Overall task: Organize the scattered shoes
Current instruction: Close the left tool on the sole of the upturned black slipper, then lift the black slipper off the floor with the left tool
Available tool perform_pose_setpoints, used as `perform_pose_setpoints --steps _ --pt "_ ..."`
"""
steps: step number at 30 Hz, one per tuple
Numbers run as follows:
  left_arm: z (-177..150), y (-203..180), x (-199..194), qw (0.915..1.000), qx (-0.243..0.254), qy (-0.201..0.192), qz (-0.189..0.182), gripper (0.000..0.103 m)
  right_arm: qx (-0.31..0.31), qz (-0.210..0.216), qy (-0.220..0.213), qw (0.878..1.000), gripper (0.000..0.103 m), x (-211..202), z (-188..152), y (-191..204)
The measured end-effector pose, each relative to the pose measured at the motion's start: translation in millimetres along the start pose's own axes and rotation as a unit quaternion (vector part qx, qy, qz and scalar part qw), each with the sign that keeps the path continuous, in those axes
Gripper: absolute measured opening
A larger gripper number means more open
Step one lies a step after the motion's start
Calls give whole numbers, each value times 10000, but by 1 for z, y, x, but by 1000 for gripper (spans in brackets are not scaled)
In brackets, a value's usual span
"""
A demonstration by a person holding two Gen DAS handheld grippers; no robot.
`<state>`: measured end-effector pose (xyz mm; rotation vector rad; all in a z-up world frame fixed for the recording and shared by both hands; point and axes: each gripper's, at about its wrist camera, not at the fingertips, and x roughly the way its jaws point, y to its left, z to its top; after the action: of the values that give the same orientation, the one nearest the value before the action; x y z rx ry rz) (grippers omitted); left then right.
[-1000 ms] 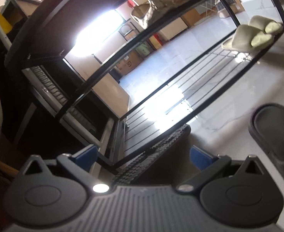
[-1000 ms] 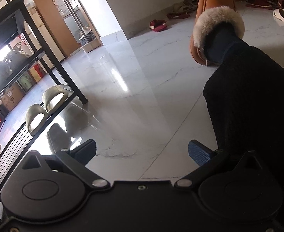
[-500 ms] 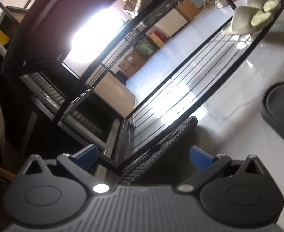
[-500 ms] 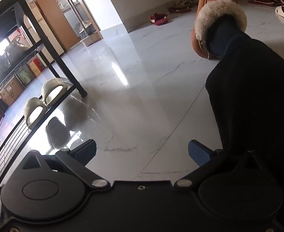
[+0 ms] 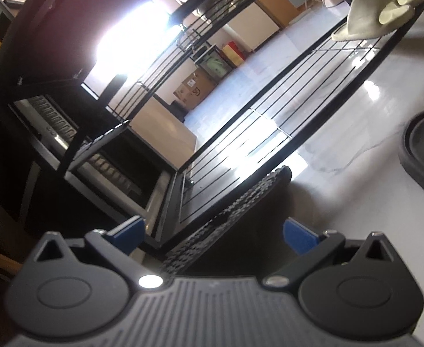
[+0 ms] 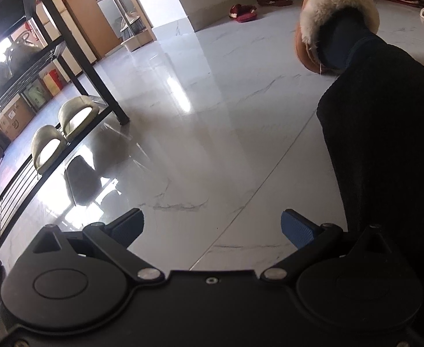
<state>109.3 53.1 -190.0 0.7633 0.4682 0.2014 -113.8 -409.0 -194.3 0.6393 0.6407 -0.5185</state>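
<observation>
Two claws in view, both spread wide. Left claw [image 5: 213, 232] has a dark slipper w/ textured sole [image 5: 235, 214] lying between its blue pads, sole up/tilted, toe end at the front edge of the bottom shelf [image 5: 240, 133] of the black metal rack; pads don't look pressed on it, can't tell if either touches. Second dark slipper [image 5: 422, 150] on the floor to the right, well apart from the rack, partly cut off by frame edge.

Right claw [image 6: 212, 227] holds nothing, only glossy white marble floor [image 6: 212, 133] between its pads. Pair of beige slippers [image 6: 64, 127] sits side by side at the far end of the rack's bottom shelf, next to the rack leg [image 6: 96, 72]; same pair seen from left cam top right. Upper shelf carries more shoes, too backlit to ID.

Person's leg in dark trousers [image 6: 391, 144] at right, foot in a tan fur-trimmed boot [image 6: 336, 8]. Red slippers [image 6: 242, 11] + other loose shoes by the far wall.
</observation>
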Motion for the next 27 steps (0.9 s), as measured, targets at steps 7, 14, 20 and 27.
perform_pose_setpoints --steps 7,14,20,27 --pt "-6 8 25 9980 -427 446 -144 102 -53 -51 52 10000 103 3 -1 1" --pt "-7 11 36 9972 -529 520 -130 102 -199 -51 107 9997 103 7 -3 6" --pt "-12 18 56 9932 -747 874 -173 102 -222 -73 125 9996 103 8 -4 7" --pt "-23 15 74 9910 -611 1191 -28 102 -359 166 109 9992 103 8 -5 14"
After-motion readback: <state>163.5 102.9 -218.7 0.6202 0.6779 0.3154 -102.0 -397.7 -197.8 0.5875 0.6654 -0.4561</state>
